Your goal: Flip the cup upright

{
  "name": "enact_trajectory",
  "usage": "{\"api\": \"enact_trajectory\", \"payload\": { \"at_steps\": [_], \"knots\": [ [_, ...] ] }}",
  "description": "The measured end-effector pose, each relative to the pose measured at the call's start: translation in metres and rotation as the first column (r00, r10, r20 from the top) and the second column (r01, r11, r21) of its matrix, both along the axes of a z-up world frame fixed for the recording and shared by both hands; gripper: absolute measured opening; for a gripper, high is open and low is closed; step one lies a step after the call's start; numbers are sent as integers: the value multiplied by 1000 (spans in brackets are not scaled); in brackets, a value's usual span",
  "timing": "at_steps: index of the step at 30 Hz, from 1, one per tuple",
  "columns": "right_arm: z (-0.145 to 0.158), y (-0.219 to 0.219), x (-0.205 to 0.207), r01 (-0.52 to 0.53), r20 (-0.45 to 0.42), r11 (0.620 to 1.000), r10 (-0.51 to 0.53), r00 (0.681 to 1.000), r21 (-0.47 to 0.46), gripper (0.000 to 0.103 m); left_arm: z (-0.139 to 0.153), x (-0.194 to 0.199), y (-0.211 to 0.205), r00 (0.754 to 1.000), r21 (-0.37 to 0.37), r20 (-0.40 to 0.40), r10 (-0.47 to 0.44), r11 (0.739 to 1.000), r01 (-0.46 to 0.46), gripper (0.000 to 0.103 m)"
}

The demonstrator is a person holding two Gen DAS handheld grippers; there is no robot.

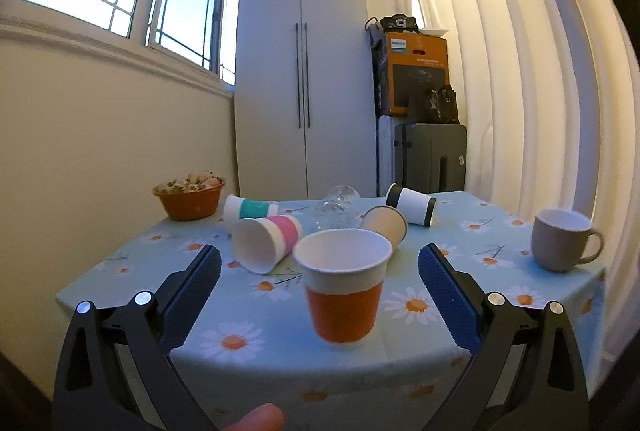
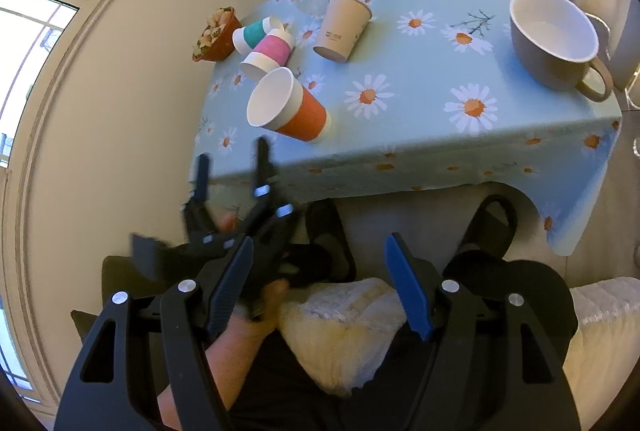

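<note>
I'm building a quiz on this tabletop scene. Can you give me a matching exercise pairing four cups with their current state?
Things:
1. orange-banded cup
2. pink-banded cup
3. grey mug
4. black-and-white cup

States:
A. on its side, touching the teal-banded cup
B. upright, with a handle
C. on its side at the far edge
D. upright paper cup, nearest

Pairs: 1-D, 2-A, 3-B, 4-C

The left gripper shows blurred in the right wrist view, ahead of the right gripper's fingers, so its pad surfaces cannot be made out. A fingertip is cut off by the bottom edge between the left gripper's arms. Beyond the orange cup, the glass is partly hidden behind the paper cups. The bowl's contents, far left, are too small to identify.
</note>
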State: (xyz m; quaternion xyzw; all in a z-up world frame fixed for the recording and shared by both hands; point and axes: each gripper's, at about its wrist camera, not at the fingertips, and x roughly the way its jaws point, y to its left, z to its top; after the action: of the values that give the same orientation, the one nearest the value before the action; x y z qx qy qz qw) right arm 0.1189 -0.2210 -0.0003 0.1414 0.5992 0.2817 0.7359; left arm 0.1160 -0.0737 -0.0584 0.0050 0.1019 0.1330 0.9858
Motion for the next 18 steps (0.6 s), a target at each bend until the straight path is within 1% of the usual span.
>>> {"api": "enact_trajectory", "payload": {
  "at_steps": [2, 5, 11, 13, 15, 18],
  "knots": [
    [-2, -1, -5, 1, 0, 1000, -1, 1000, -1, 68, 11, -16, 6, 1000, -18, -21, -23, 1000, 22, 96],
    [-4, 0, -12, -4, 11, 1000, 4, 1000, -1, 68, 24, -39, 10, 999, -6, -25, -32, 999, 32, 96],
    [-10, 6, -26, -23, 50, 1000, 23, 999, 4, 68, 51, -83, 23, 992, -47, -57, -117, 992, 114, 96],
    [-12, 7, -31, -28, 77, 1000, 28, 997, 1, 68, 60, -98, 29, 988, -46, -60, -142, 989, 140, 96],
    [-14, 9, -37, -36, 119, 999, 36, 992, 3, 68, 66, -107, 35, 981, -58, -83, -177, 983, 172, 96],
    [-16, 9, -47, -53, 165, 998, 47, 985, 28, 68, 72, -123, 45, 972, -69, -101, -211, 976, 205, 96]
  ]
}}
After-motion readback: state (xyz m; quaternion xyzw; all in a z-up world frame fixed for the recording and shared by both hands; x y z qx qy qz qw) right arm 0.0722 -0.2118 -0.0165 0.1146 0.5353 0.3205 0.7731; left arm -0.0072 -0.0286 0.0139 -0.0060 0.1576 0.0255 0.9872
